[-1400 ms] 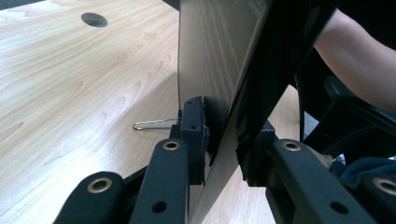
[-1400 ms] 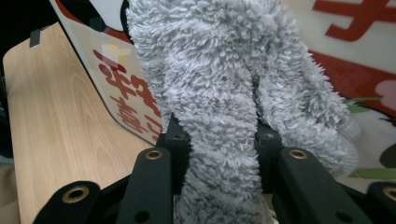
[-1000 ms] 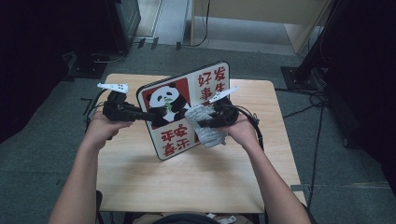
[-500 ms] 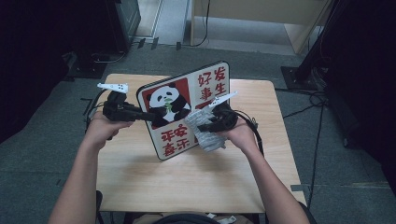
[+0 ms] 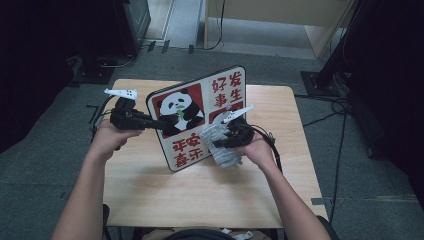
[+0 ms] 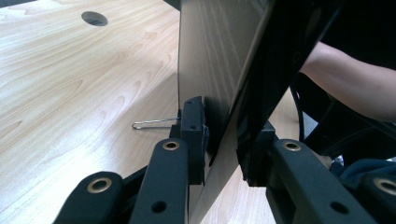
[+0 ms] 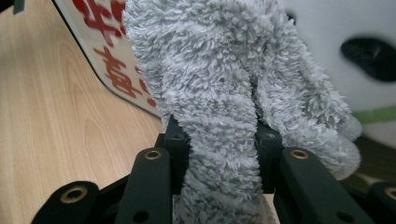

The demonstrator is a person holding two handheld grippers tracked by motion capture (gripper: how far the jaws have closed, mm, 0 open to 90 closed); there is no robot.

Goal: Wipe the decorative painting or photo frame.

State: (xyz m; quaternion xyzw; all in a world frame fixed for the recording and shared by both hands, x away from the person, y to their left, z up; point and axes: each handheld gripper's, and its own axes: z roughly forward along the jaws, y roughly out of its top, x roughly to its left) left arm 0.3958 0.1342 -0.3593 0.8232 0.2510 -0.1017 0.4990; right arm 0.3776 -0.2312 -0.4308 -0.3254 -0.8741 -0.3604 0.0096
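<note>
Panda board point(image 5: 200, 117) stands tilted on the table point(image 5: 150, 190), high view: left gripper point(image 5: 159, 124) clamps its edge, right gripper point(image 5: 220, 142) presses a grey cloth point(image 5: 220, 147) on its face. Left gripper view: pads point(image 6: 194, 135) pinch the board w/ thin purchase; right gripper view: jaws clamped on the cloth point(image 7: 219, 112). A hard wipe could twist it loose.

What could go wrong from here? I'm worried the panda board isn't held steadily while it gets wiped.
The left gripper clamps the panda board only at one edge, tilted up off the table, so pressure from the grey cloth could twist it loose. The cloth, pinched in the right gripper, hangs bunched and could slip out or drag unevenly across the picture.
</note>
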